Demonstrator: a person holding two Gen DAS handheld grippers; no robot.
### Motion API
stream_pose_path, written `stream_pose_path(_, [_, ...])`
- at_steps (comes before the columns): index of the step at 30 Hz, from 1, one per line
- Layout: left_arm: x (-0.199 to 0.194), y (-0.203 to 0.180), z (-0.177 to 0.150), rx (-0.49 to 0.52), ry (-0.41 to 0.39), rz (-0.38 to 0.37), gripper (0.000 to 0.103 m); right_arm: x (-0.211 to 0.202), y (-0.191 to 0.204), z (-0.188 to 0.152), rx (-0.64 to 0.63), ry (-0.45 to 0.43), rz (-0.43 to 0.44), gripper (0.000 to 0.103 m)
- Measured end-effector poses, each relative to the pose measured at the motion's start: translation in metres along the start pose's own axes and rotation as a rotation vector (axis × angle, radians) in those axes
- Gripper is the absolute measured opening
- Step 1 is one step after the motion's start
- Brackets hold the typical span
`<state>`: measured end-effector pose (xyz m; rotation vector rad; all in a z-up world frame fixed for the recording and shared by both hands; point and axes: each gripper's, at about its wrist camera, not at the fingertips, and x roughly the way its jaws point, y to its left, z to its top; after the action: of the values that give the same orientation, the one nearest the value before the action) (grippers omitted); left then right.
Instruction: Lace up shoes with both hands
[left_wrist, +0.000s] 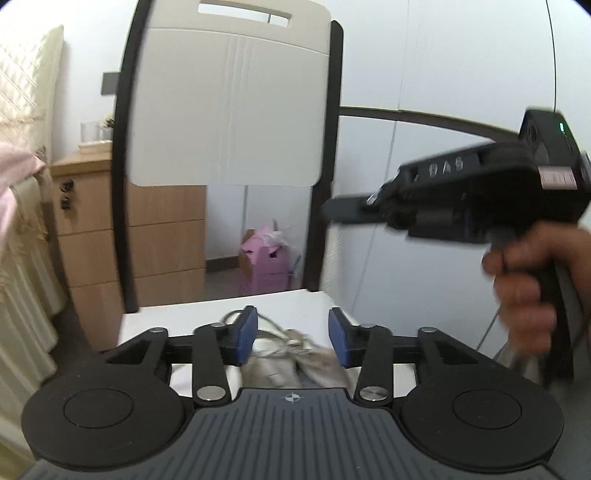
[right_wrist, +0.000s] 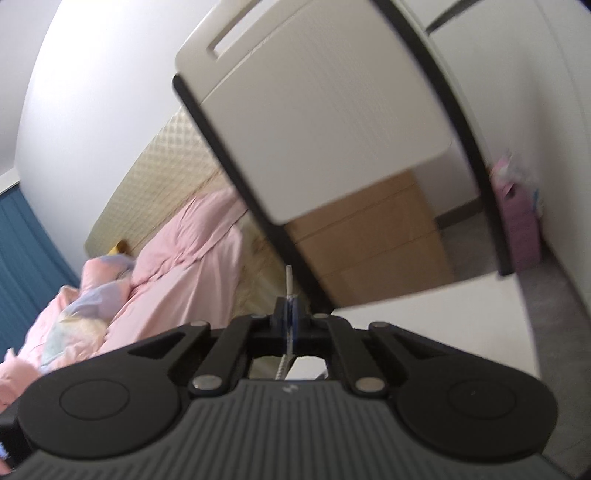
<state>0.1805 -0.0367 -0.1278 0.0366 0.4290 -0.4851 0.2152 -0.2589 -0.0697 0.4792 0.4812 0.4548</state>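
- The white chair (left_wrist: 229, 110) fills both views, and its seat (left_wrist: 207, 314) carries the job: the beige shoe (left_wrist: 291, 354) lies there, low in the left wrist view, partly hidden behind the left gripper (left_wrist: 293, 338).
- That left gripper hovers right over the shoe, its blue jaws standing part-way open on either side of the bunched lacing, pads clear of it and holding nothing.
- The right gripper (right_wrist: 289, 319), gripped by a hand (left_wrist: 532, 284), is up and off to the right of the shoe, pointing across toward the chair back.
- Its jaws are squeezed tight on the lace (right_wrist: 288, 284): the stiff tip pokes out past the pads and the cord runs back underneath.
- Progress, as I read it: cord is already tangled across the shoe's top, so some lacing looks done, but one end is in mid-air, so threading or tying remains.
- How many eyelets are filled I cannot tell; the shoe is blurred and half covered.
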Motion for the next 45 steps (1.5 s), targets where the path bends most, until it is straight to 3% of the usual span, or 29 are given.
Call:
stream_pose_path(4, [0.004,0.002,-0.005,0.07,0.028,0.046,0.047,0.012,0.01,0.011,-0.19,0.055,-0.077,0.003])
stream_pose_path(6, [0.008,0.003,-0.008,0.092,0.056,0.068,0.047,0.031,0.022,0.005,-0.332,0.157,-0.095,0.003])
stream_pose_path(9, [0.016,0.007,-0.014,0.106,0.101,0.089,0.036,0.061,0.039,-0.013,-0.551,0.337,-0.064,0.003])
stream_pose_path(12, [0.025,0.013,-0.017,0.08,0.146,0.086,0.024,0.088,0.047,-0.031,-0.667,0.507,-0.017,0.003])
stream_pose_path(14, [0.025,0.022,-0.016,0.017,0.153,0.052,0.015,0.1,0.048,-0.036,-0.71,0.56,-0.013,0.003])
stream_pose_path(16, [0.025,0.037,-0.016,-0.093,0.166,0.02,0.014,0.11,0.046,-0.038,-0.735,0.597,-0.012,0.003])
stream_pose_path(21, [0.028,0.078,-0.019,-0.384,0.192,-0.043,0.014,0.124,0.04,-0.039,-0.695,0.681,-0.002,0.003])
stream_pose_path(27, [0.035,0.103,-0.022,-0.566,0.21,-0.088,0.014,0.134,0.037,-0.038,-0.615,0.75,0.033,0.003])
stream_pose_path(38, [0.033,0.107,-0.022,-0.55,0.21,-0.085,0.014,0.146,0.019,-0.036,-0.423,0.83,0.05,0.003])
stream_pose_path(42, [0.035,0.099,-0.02,-0.494,0.201,-0.063,0.014,0.142,0.017,-0.03,-0.379,0.788,0.056,0.003])
stream_pose_path(45, [0.037,0.098,-0.02,-0.499,0.201,-0.065,0.014,0.134,0.027,-0.023,-0.422,0.752,0.058,0.003])
